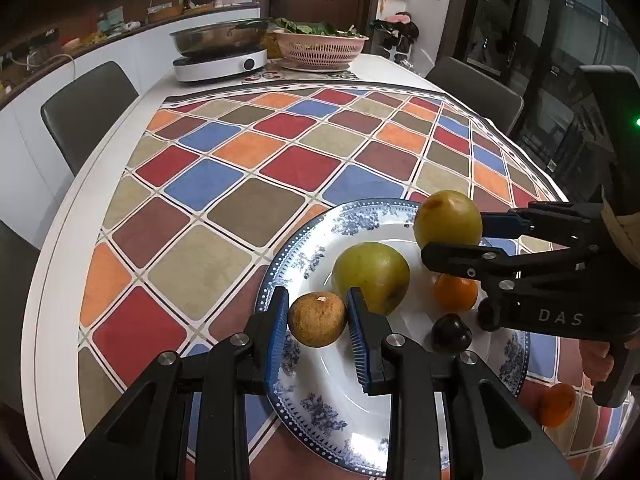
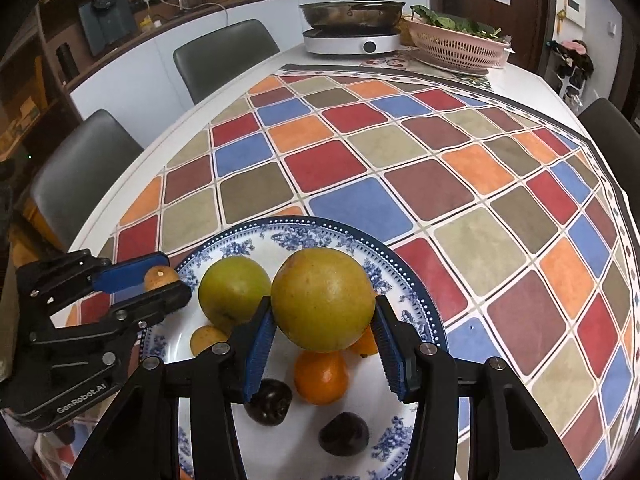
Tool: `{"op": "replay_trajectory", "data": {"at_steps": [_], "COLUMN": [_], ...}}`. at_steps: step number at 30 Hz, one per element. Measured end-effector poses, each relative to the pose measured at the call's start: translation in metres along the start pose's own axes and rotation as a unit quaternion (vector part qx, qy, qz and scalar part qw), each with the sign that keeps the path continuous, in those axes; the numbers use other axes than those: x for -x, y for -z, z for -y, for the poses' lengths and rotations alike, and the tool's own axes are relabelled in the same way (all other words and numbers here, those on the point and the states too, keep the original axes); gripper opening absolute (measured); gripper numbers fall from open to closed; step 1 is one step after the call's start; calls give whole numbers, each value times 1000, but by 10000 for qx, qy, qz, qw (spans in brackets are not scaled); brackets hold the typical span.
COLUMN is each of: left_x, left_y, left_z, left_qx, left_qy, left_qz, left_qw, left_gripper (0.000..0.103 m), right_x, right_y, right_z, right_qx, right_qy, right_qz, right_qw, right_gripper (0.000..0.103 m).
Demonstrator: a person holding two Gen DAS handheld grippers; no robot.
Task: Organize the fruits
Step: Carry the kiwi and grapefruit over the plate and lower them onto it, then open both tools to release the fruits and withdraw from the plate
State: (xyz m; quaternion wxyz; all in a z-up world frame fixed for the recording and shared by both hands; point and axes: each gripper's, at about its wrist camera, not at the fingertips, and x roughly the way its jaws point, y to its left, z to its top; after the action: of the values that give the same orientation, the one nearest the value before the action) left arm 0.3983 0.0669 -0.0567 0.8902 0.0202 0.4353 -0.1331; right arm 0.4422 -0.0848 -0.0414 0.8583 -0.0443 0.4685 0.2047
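Fruits mostly on the blue-and-white plate [image 1: 280, 280], lower centre-right of the left wrist view, plate sitting on the checked cloth [image 1: 248, 152] over the worktop.

Left to right in that view:
- left hand-held gripper [image 1: 318, 322], bottom centre. Blue pads closed onto a small brown russet fruit [image 1: 317, 319], one pad each side, roughly half open. Fruit sits over the plate's near-left rim; can't tell if it's touching the plate or just off it.
- green-yellow fruit [image 1: 371, 276] resting on the plate, just behind the brown one, touching or nearly so.
- right hand-held gripper [image 1: 452, 236], coming in from the right edge. Jaws wide, clamped on a second green-yellow fruit [image 1: 447, 220], held clear above the plate's far-right side.
- below it on the plate: small orange [image 1: 456, 292], dark plum [image 1: 451, 334].
- one more orange [image 1: 557, 399] off the plate, lower right, on the cloth.

Right wrist view adds another dark plum [image 2: 344, 434] and a small yellow fruit [image 2: 208, 339] on the plate.

Key geometry: both held fruits are directly between their own pads, dead ahead along the fingers, so each hand already owns its fruit. All near-round, no real long axis. Brown fruit's stem scar faces up; the held green one's stem end points up-left.

My read: next is a set-down. Free plate space looks to be near-left, closest to the left hand. Round fruit may roll on release.
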Motion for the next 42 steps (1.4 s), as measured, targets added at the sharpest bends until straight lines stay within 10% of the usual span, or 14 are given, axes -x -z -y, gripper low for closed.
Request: {"op": "replay_trajectory", "data": {"at_steps": [42], "left_x": [171], "left_y": [61], "left_z": [91], "left_qx": [-176], "left_qy": [-424], "left_qz": [1066], "left_qw": [9932], "left_gripper": [62], "right_x": [177], "right_y": [99], "right_z": [-26], "right_qx": [28], "right_qy": [221], "right_qz": [1427], "right_qw": [9895], "right_gripper": [61]}}
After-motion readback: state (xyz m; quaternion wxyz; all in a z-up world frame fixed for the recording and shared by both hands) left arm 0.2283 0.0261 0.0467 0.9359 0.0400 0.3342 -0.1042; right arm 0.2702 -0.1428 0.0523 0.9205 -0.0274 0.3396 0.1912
